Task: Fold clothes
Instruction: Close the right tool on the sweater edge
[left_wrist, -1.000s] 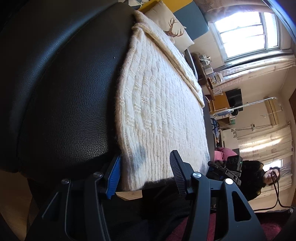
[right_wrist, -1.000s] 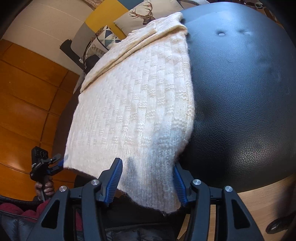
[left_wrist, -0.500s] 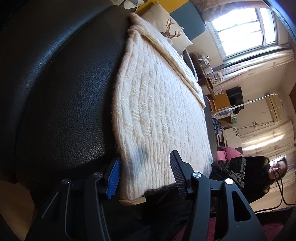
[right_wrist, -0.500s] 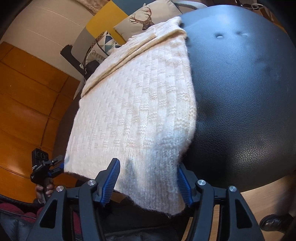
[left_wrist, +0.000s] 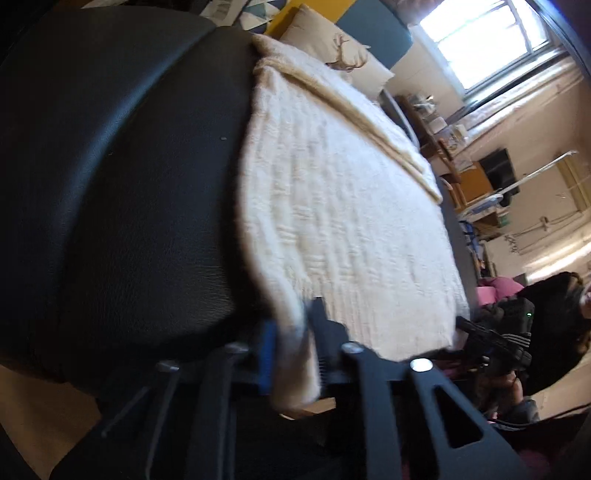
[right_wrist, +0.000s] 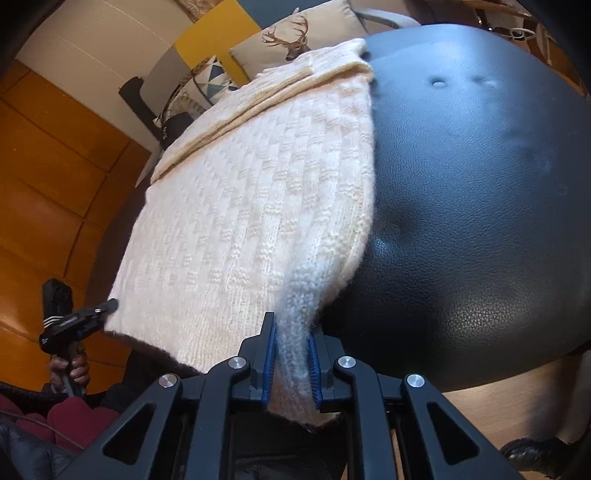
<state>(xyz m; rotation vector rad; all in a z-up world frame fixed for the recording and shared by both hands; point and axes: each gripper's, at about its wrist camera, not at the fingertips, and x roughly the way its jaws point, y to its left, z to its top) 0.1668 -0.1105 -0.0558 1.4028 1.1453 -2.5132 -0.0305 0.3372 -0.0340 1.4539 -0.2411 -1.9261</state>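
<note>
A cream knitted sweater (right_wrist: 255, 221) is spread across a black leather seat (right_wrist: 480, 206), its near hem hanging off the edge at the bottom of both frames. The gripping step is in hand — the jaws of the left hand-held gripper (left_wrist: 293, 354) and the right hand-held gripper (right_wrist: 291, 363) have just been closing and are now clamped on the hem's two corners. Next, it is judged, both corners must be lifted together and carried toward the collar at the upper part of the frame — evenly, so the fold lies square.

We count one cream knitted garment (right_wrist: 255, 221) | one black leather seat (right_wrist: 480, 221) | two grippers (right_wrist: 291, 354) (left_wrist: 295, 343) | two cushions (right_wrist: 295, 33) (right_wrist: 207, 81) | one window (left_wrist: 491, 40)
</note>
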